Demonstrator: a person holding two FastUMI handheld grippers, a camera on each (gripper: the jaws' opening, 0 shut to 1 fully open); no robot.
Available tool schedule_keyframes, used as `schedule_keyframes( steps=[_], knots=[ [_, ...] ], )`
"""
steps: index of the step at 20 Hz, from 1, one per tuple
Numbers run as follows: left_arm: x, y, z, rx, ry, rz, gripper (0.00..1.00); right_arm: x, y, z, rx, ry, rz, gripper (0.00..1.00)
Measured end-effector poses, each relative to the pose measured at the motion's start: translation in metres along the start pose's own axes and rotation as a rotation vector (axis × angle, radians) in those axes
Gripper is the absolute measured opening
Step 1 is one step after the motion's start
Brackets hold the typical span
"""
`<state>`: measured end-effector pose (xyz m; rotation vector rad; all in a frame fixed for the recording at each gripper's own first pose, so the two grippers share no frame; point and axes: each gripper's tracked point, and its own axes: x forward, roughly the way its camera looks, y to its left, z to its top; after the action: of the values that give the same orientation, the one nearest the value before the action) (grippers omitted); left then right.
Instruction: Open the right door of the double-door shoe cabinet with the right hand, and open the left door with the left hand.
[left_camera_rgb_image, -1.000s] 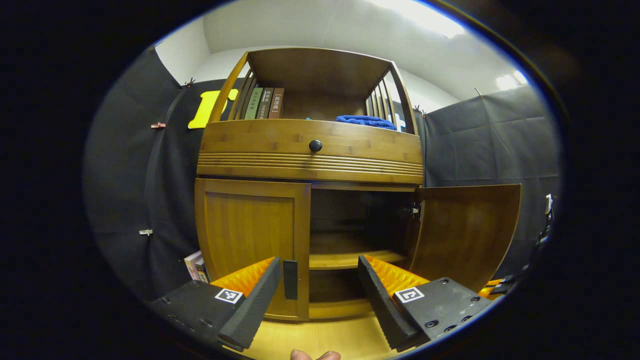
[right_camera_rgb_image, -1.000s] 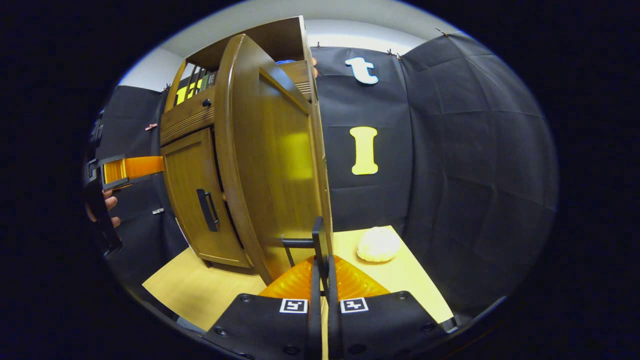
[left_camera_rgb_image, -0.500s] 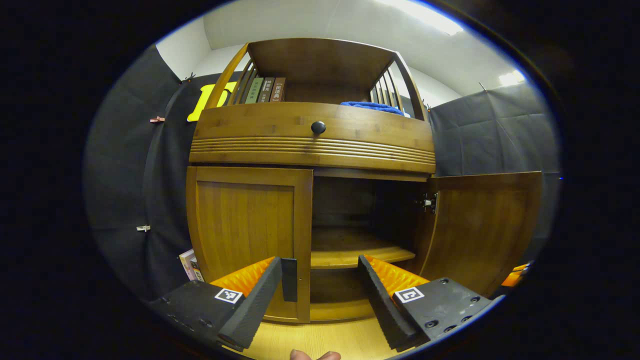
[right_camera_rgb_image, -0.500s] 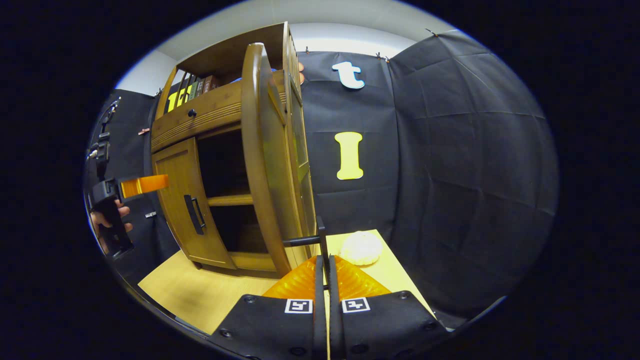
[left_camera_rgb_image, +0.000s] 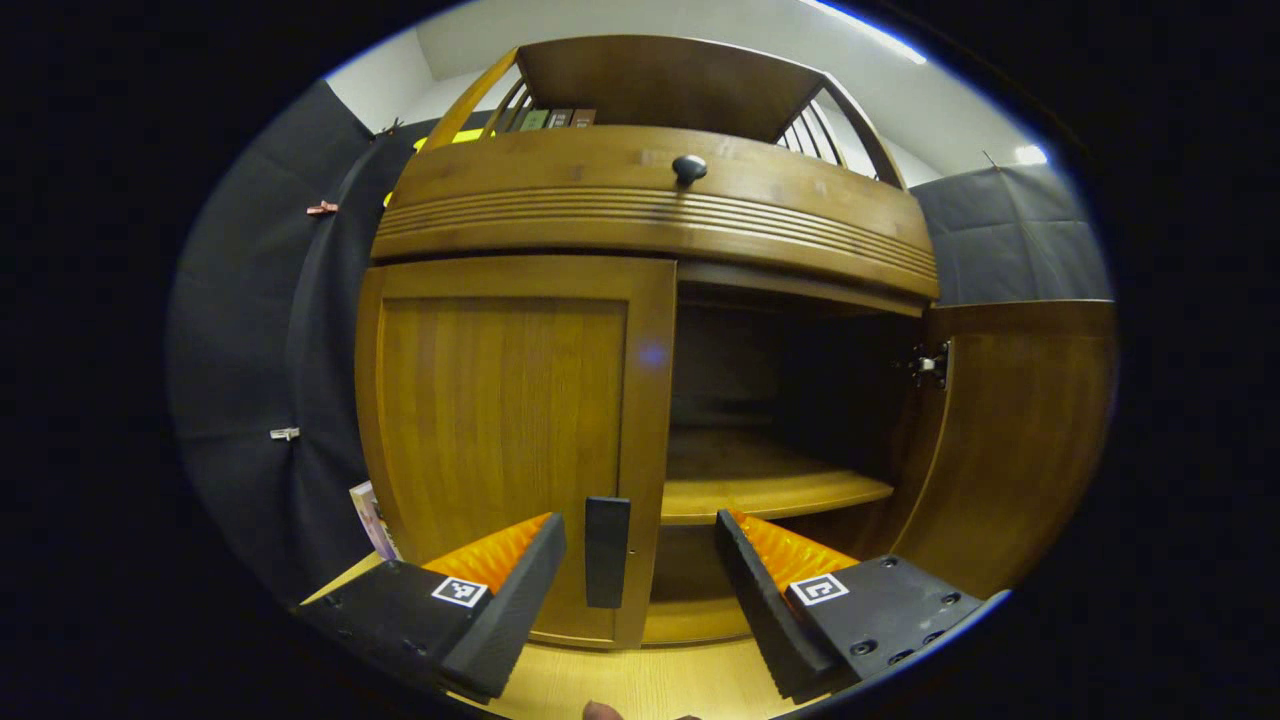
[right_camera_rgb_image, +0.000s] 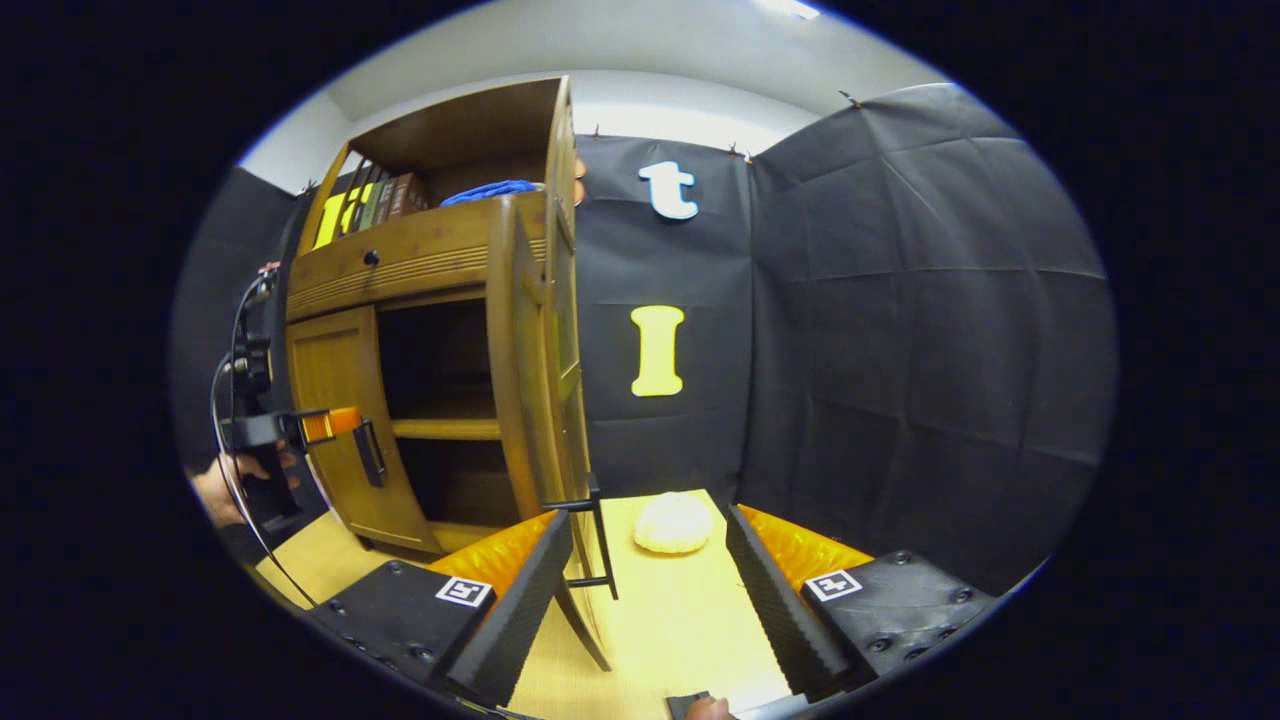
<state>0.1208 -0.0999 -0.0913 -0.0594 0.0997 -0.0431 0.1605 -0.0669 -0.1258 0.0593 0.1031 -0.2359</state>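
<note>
The wooden shoe cabinet (left_camera_rgb_image: 650, 210) fills the left gripper view. Its left door (left_camera_rgb_image: 500, 430) is closed, and its dark handle (left_camera_rgb_image: 607, 552) stands between the fingers of my open left gripper (left_camera_rgb_image: 638, 530), nearer the left finger and untouched. The right door (left_camera_rgb_image: 1010, 440) is swung wide open. In the right gripper view that right door (right_camera_rgb_image: 530, 380) is edge-on, and its handle (right_camera_rgb_image: 595, 540) sits just inside the left finger of my open right gripper (right_camera_rgb_image: 648, 522), with no contact. The left gripper (right_camera_rgb_image: 330, 425) hovers by the left door handle (right_camera_rgb_image: 368, 452).
A drawer with a round knob (left_camera_rgb_image: 689, 167) lies above the doors, with books (left_camera_rgb_image: 555, 118) and a blue cloth (right_camera_rgb_image: 490, 190) on the top shelf. Inside is a bare shelf (left_camera_rgb_image: 770, 490). A pale round object (right_camera_rgb_image: 675, 522) lies right of the cabinet. A book (left_camera_rgb_image: 368, 510) leans at its left foot.
My right gripper has opened, let go of the right door's handle and drawn back a little. My left gripper has moved closer to the left door, bringing its handle between the fingers.
</note>
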Motion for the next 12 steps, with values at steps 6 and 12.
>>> schedule_keyframes(
  steps=[6, 12],
  knots=[
    [0.046, 0.019, -0.037, 0.002, 0.068, 0.027, 0.72, 0.007, -0.005, 0.015, 0.006, -0.085, -0.038, 0.98],
    [0.072, 0.025, -0.051, 0.012, 0.1, 0.021, 0.5, -0.001, -0.008, 0.014, -0.017, -0.066, -0.057, 0.98]
  ],
)
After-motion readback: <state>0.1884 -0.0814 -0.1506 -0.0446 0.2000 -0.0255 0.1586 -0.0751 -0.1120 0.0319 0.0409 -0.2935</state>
